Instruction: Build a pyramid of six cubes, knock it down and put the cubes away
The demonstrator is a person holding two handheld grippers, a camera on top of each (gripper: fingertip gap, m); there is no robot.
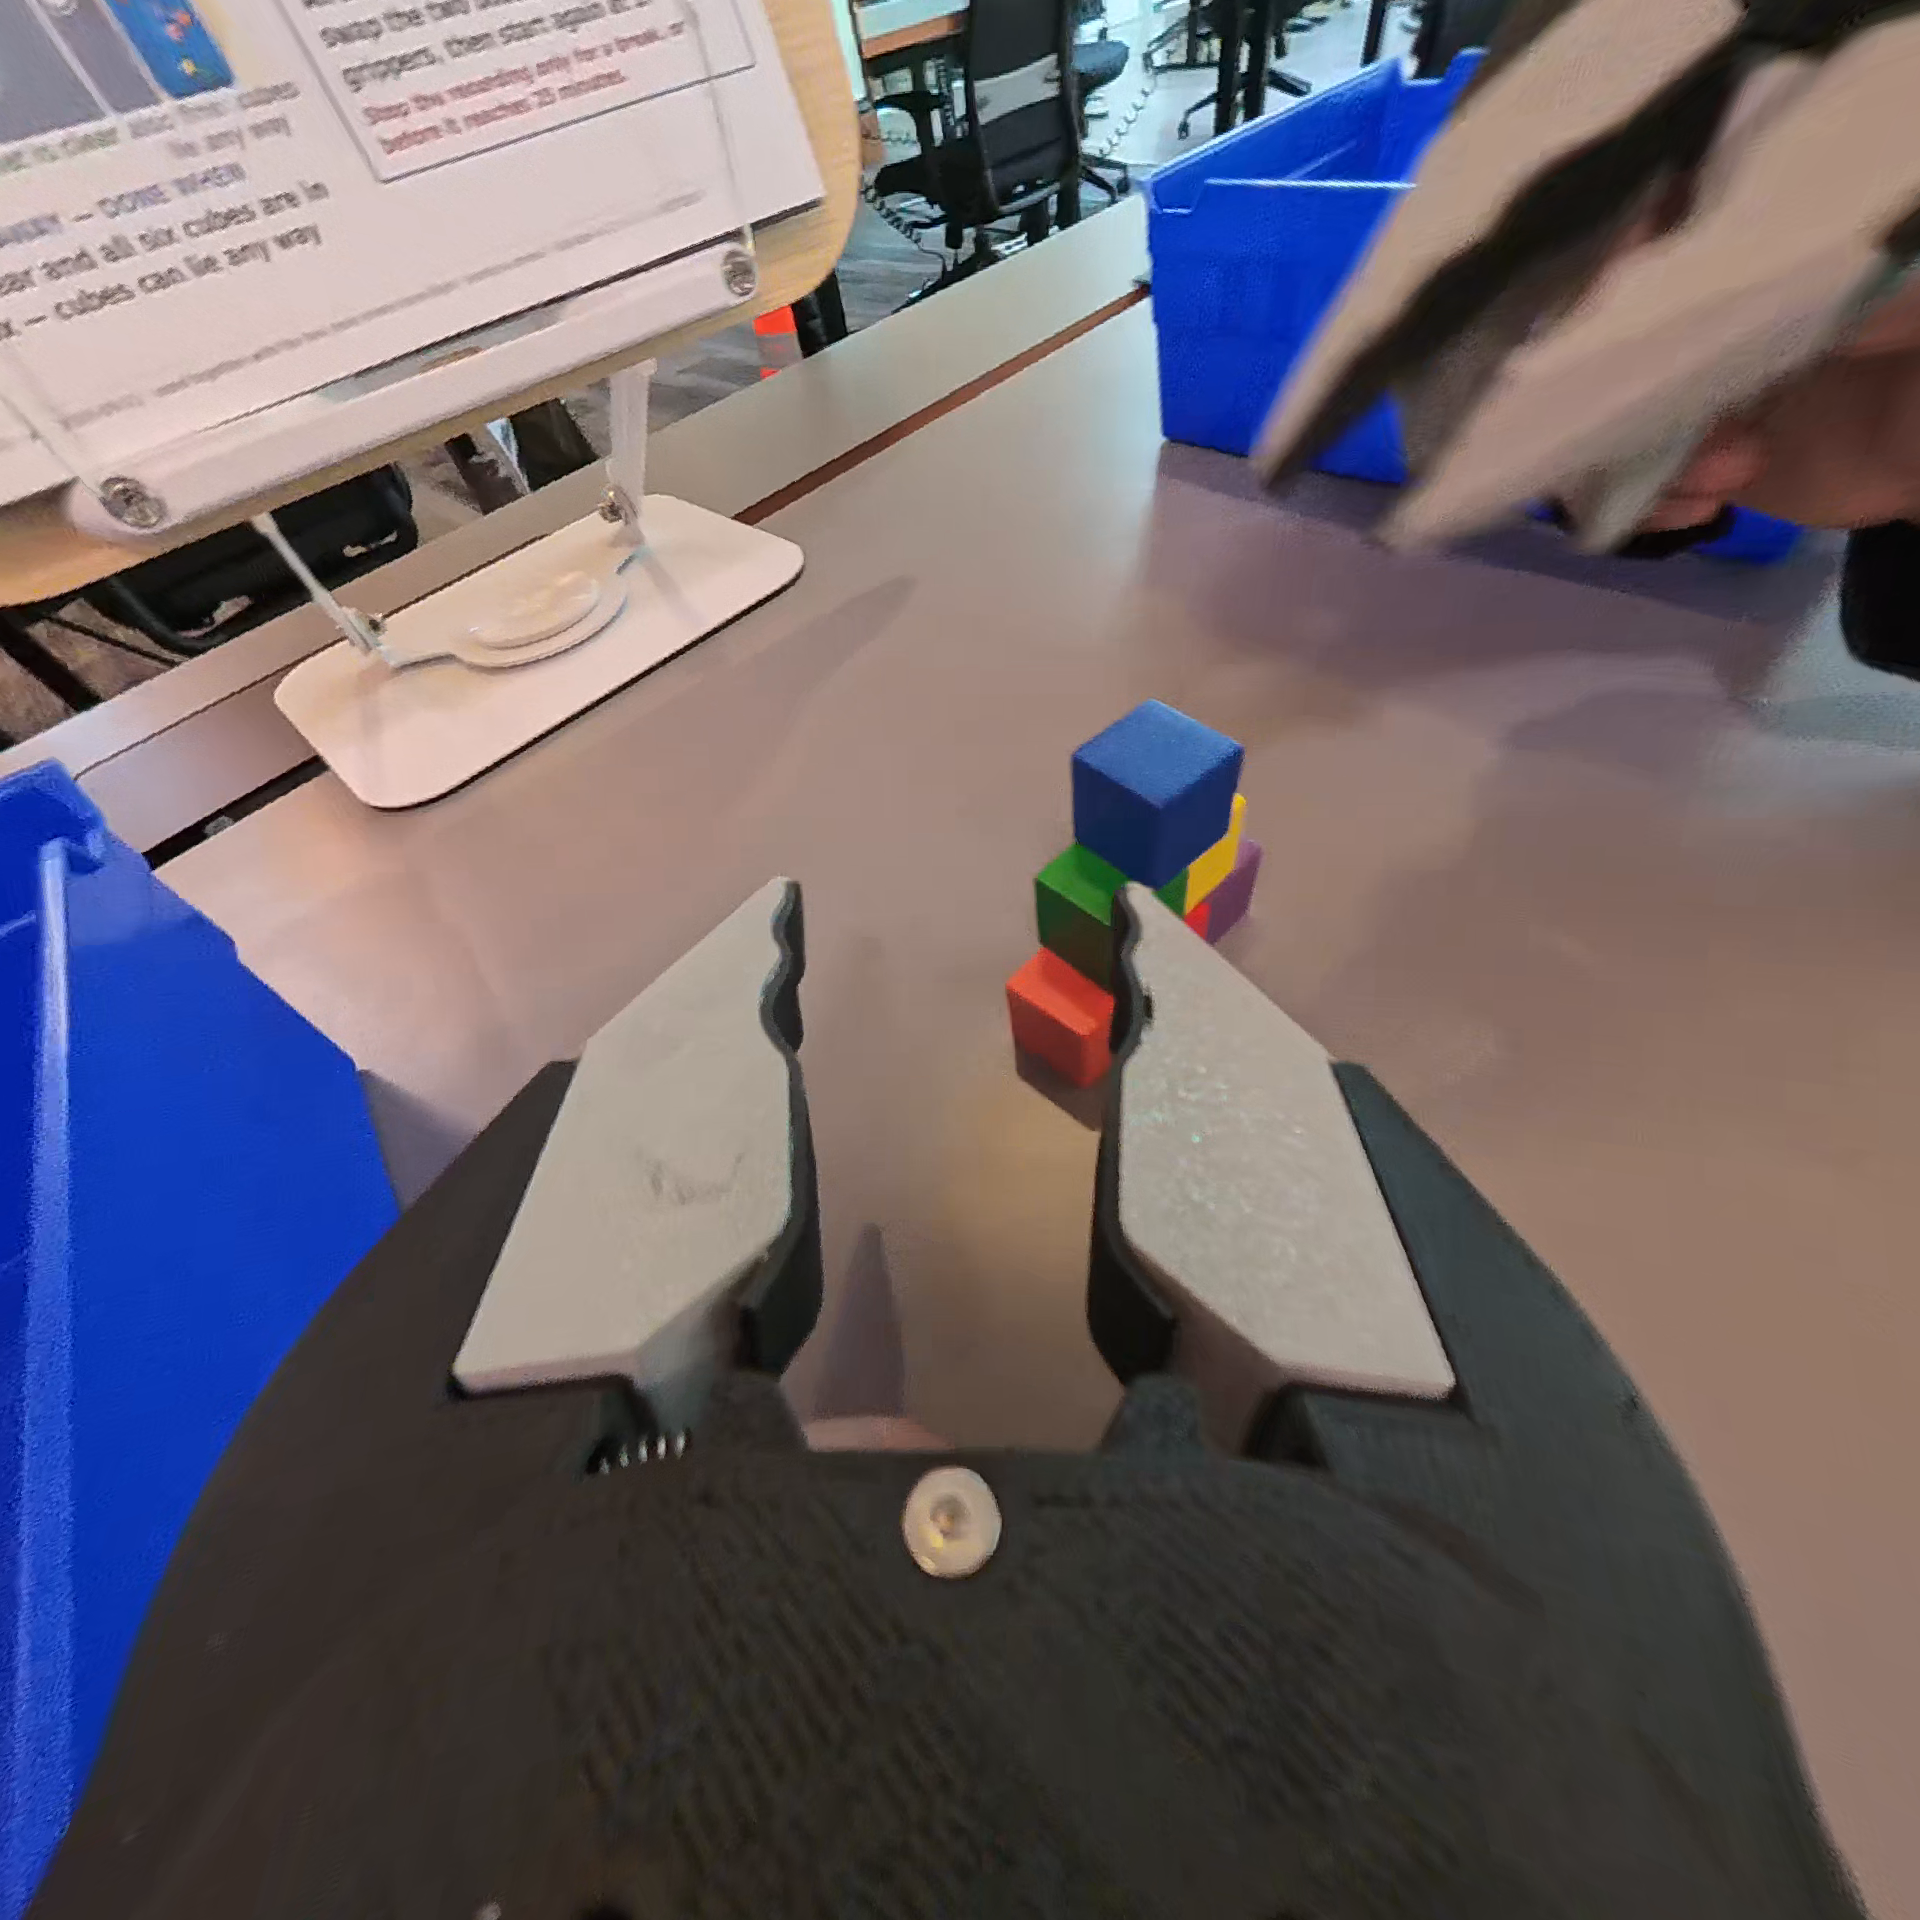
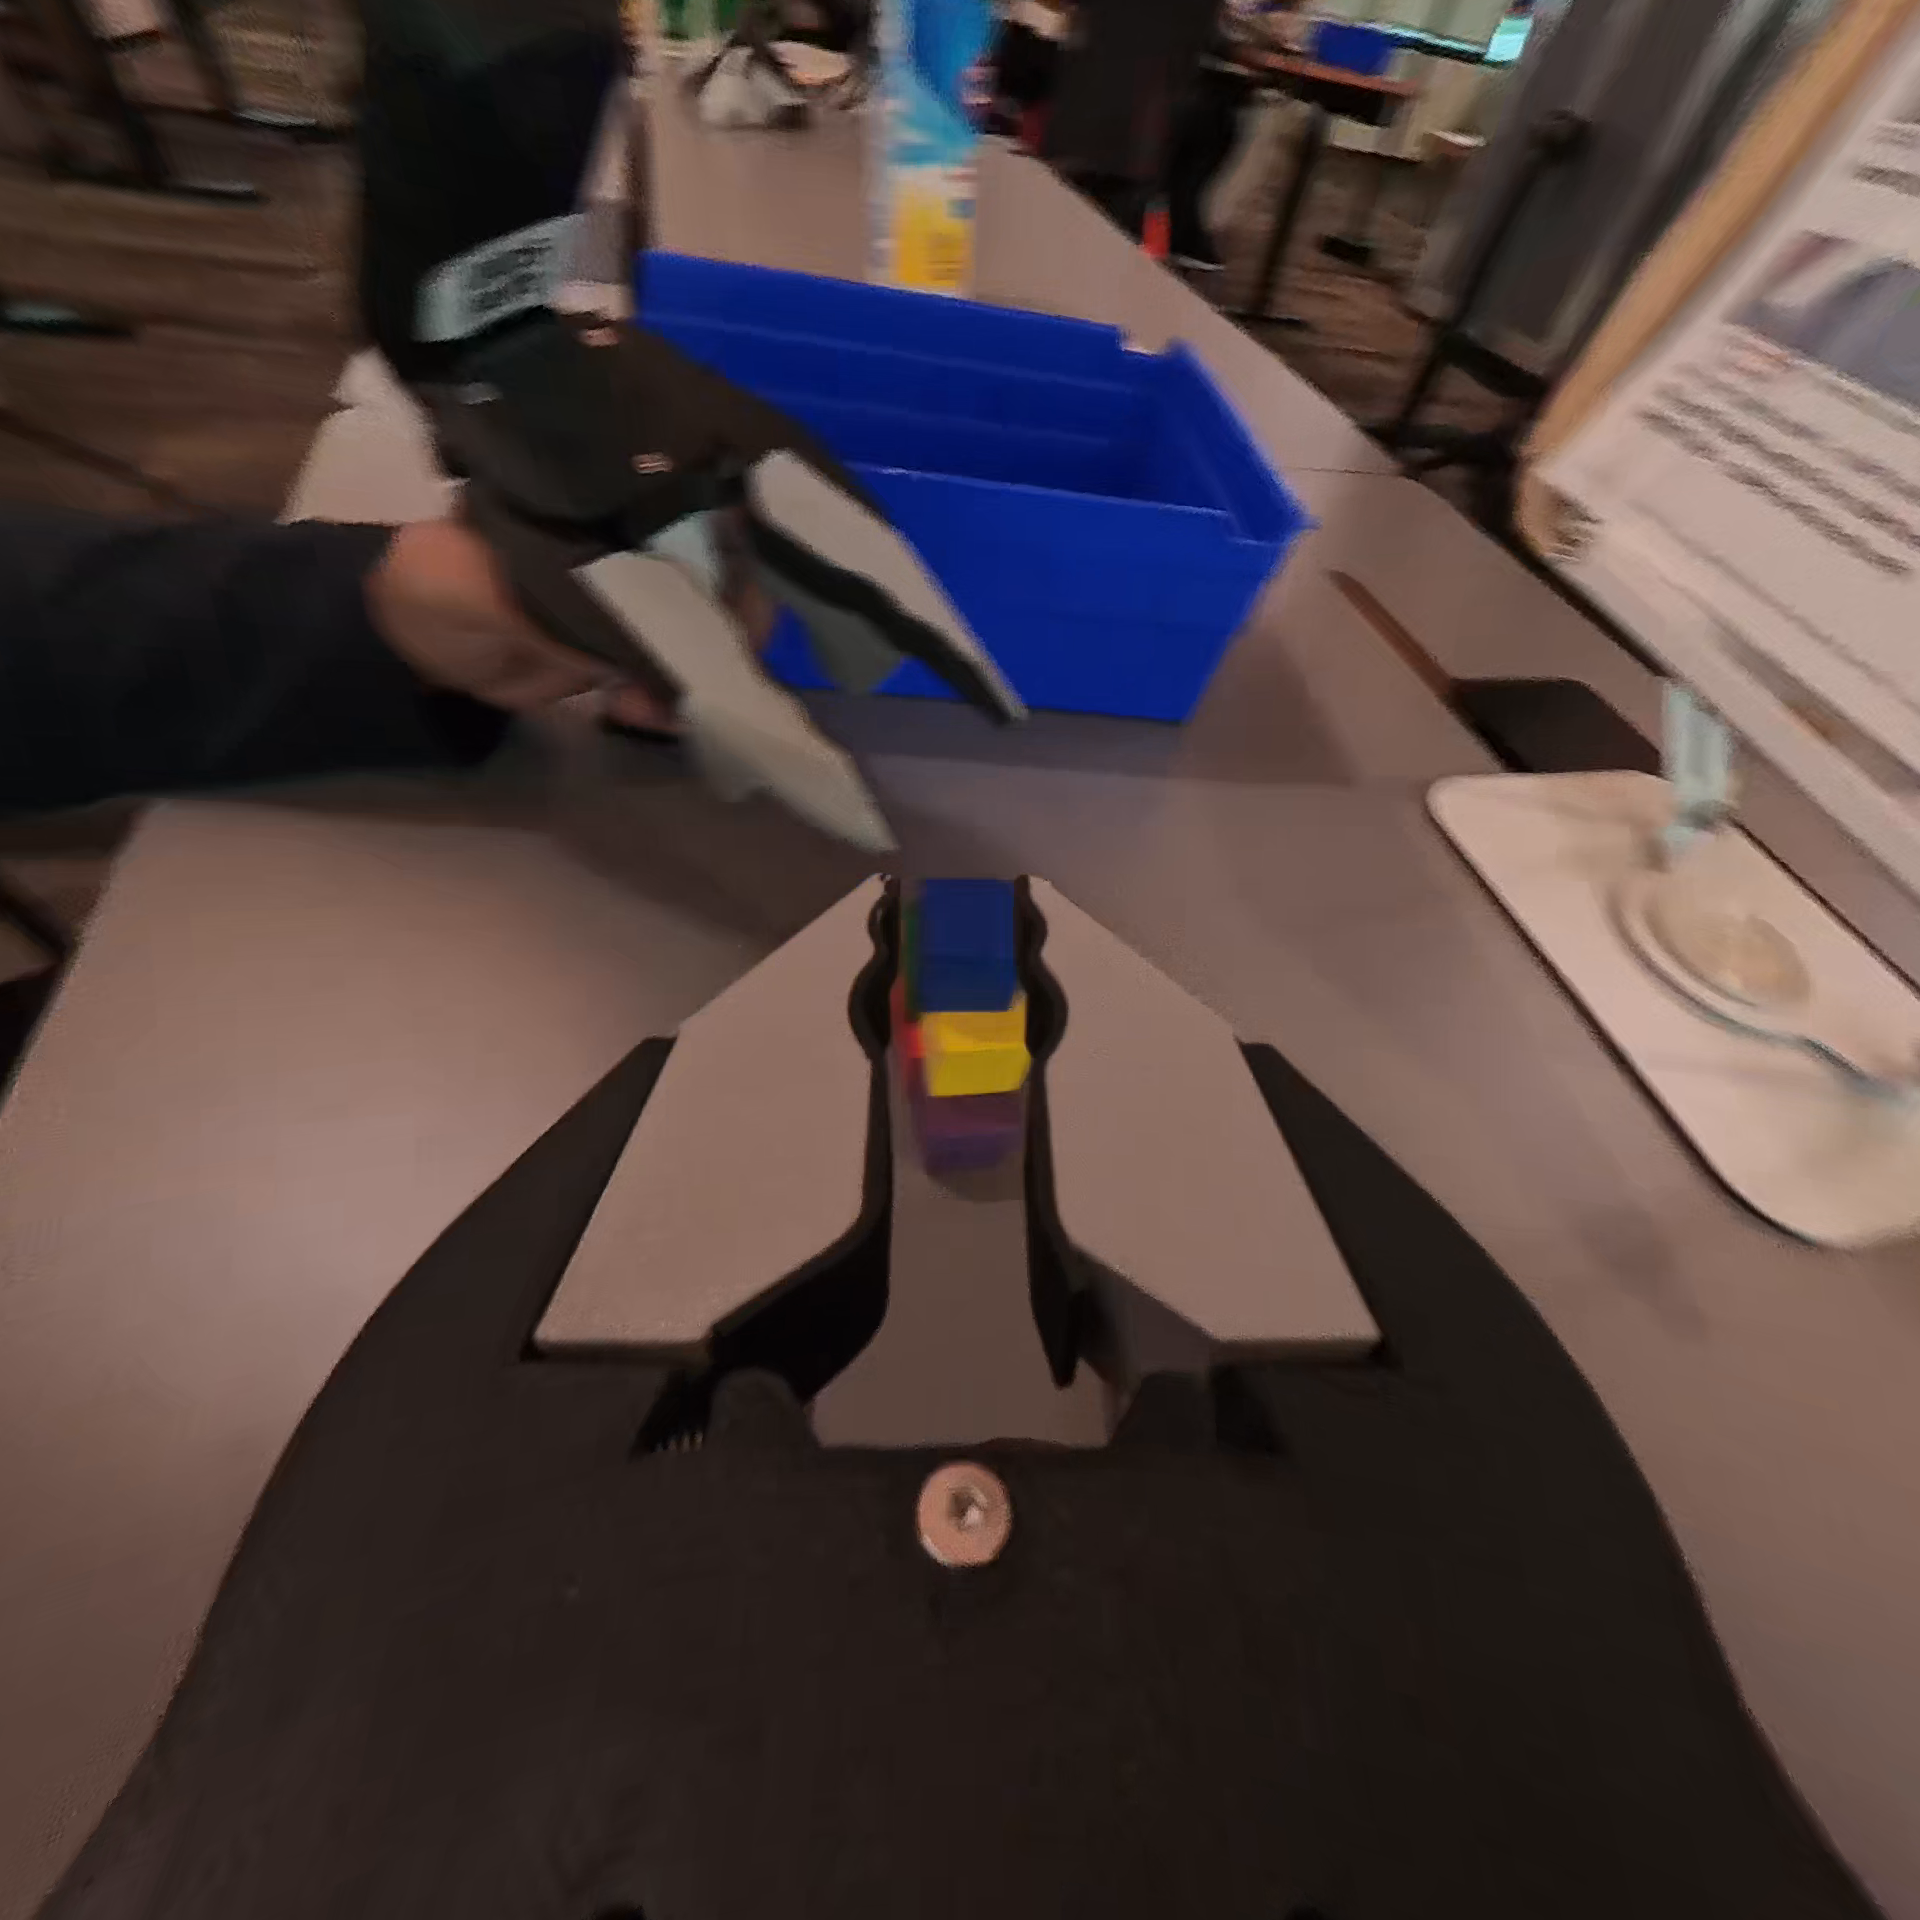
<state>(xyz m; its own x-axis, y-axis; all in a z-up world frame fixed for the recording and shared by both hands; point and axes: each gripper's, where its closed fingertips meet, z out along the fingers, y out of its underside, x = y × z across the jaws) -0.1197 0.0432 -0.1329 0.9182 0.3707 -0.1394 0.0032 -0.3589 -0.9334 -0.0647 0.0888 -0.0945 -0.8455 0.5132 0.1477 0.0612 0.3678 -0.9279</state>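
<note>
A pyramid of six cubes stands on the grey table (image 1: 1455, 935). The blue cube (image 1: 1155, 790) is on top, green (image 1: 1081, 904) and yellow (image 1: 1218, 862) cubes sit below it, and orange-red (image 1: 1060, 1013), red and purple (image 1: 1238, 888) cubes form the base. My left gripper (image 1: 958, 914) is open and empty, just left of the pyramid, its right finger in front of the green cube. My right gripper (image 1: 1340, 499) hangs high at the right, blurred, fingers a little apart and empty. In the right wrist view the blue (image 2: 966, 945), yellow (image 2: 977, 1055) and purple (image 2: 966, 1138) cubes show through its gap, farther off.
A blue bin (image 1: 1247, 312) stands behind the right gripper, another blue bin (image 1: 156, 1143) at the left edge. It also shows in the right wrist view (image 2: 1039, 582) behind the left gripper (image 2: 945, 779). A white stand (image 1: 540, 644) holds an instruction sheet.
</note>
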